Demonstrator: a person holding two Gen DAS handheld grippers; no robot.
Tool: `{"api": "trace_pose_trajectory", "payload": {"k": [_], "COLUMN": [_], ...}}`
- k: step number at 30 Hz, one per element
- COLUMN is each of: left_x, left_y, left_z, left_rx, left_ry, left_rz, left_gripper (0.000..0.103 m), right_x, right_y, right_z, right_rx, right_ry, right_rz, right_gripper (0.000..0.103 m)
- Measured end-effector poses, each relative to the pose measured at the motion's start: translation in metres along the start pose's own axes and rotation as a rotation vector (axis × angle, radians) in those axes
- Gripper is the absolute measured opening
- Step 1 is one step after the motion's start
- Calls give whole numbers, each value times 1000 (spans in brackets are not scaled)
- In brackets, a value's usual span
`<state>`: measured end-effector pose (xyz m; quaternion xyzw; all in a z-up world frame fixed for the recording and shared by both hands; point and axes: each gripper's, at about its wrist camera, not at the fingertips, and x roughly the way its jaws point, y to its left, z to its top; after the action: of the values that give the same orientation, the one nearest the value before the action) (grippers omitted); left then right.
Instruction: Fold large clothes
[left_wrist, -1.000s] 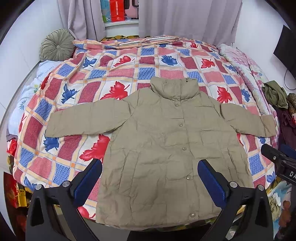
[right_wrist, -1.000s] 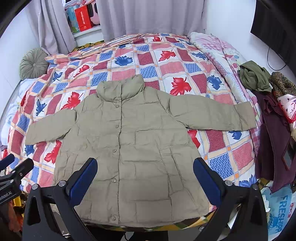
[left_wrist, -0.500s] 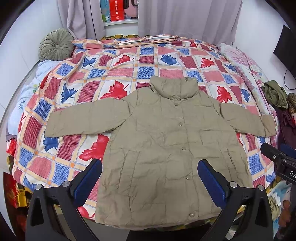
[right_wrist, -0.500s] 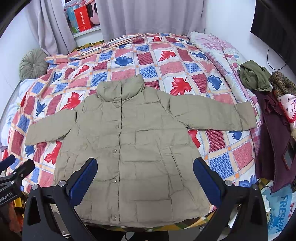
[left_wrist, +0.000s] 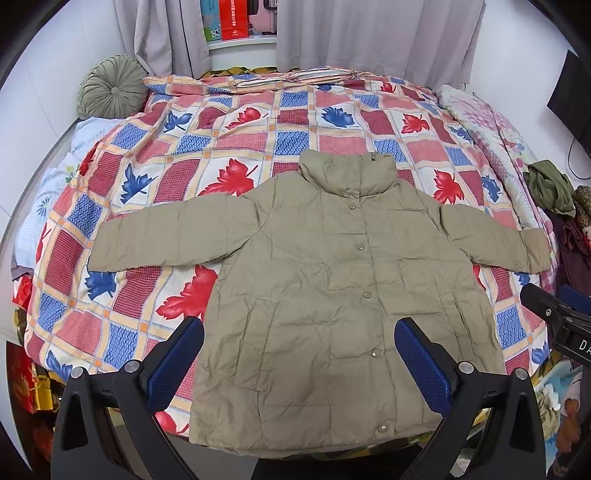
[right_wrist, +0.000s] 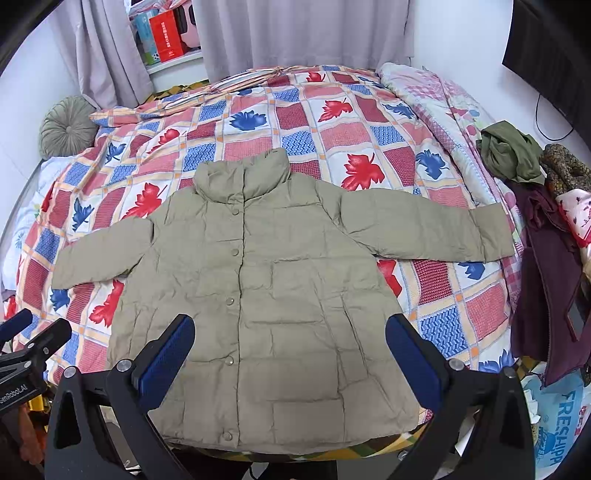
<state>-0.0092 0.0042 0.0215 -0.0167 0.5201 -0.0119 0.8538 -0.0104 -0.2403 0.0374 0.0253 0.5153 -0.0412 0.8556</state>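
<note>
A khaki padded jacket (left_wrist: 325, 295) lies flat and buttoned on the bed, collar away from me, both sleeves spread out sideways. It also shows in the right wrist view (right_wrist: 273, 295). My left gripper (left_wrist: 299, 358) is open and empty, hovering above the jacket's lower hem. My right gripper (right_wrist: 290, 354) is open and empty, also above the hem. The right gripper's side shows at the right edge of the left wrist view (left_wrist: 554, 321); the left gripper's side shows at the left edge of the right wrist view (right_wrist: 26, 350).
The bed has a red, blue and white leaf-patterned quilt (left_wrist: 229, 147). A round green cushion (left_wrist: 110, 88) sits at the far left corner. A pile of other clothes (right_wrist: 532, 206) lies along the bed's right edge. Curtains and a shelf stand behind.
Nothing has visibly changed beyond a very slight shift of the view; both grippers stay open above the hem.
</note>
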Motion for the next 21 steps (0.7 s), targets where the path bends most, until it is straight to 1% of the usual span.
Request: {"api": "trace_pose_trajectory", "payload": {"k": [21], "left_x": [0], "left_y": [2], "left_z": [2], "left_rx": [0], "left_ry": [3], "left_rz": [-1], "left_gripper": [103], "right_x": [0], "right_y": [0], "right_z": [1], "right_rx": [2], "right_ry": [0], "right_rz": [0], "right_gripper": [103]}}
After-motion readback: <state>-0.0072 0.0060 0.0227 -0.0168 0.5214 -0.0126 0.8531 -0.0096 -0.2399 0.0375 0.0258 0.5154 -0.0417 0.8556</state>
